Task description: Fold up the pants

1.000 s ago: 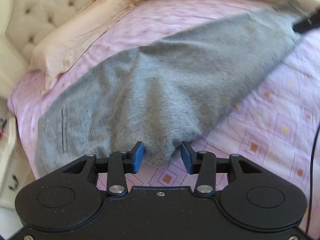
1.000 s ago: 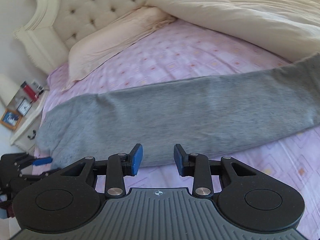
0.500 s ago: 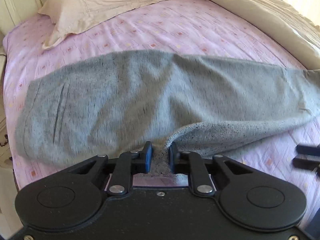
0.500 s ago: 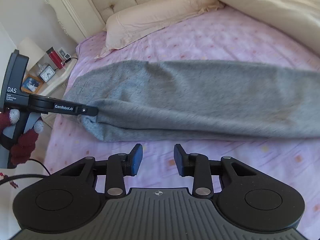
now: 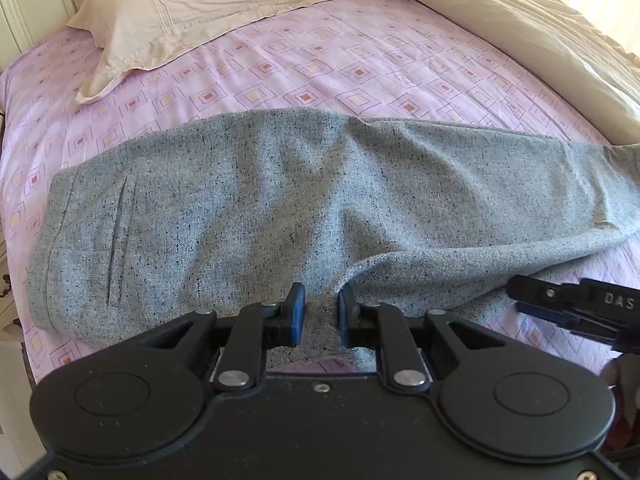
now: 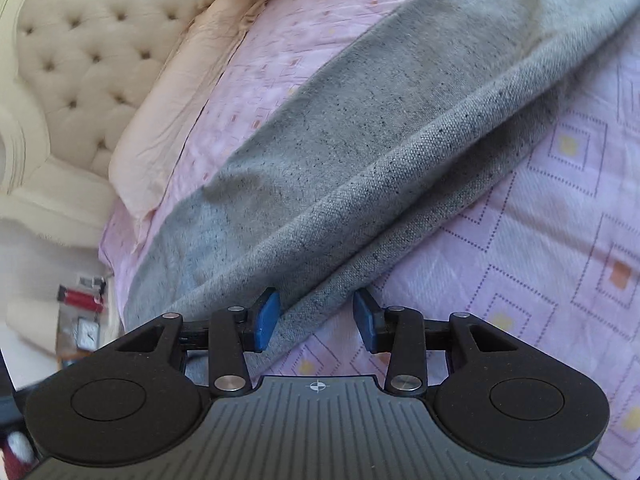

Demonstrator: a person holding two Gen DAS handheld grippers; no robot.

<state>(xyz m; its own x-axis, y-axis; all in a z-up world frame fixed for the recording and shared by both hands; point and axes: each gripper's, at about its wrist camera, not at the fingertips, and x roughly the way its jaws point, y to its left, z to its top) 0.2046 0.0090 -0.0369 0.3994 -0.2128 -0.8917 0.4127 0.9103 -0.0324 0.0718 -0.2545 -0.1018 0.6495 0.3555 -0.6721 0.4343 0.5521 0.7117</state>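
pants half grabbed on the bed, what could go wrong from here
1. The left gripper is shut on only a small bunch at the near edge of the pants, so a pull may slip it free.
2. The right gripper is opening around the leg's edge but not pressing it; lifting now would raise one side only.
3. Dragging could rumple the pink sheet.

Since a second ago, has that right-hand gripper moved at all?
Yes. The right gripper has come down close to the pink bed sheet and rolled, so the headboard now sits tilted. Its jaws are opening, with the near edge of the grey pants between them.
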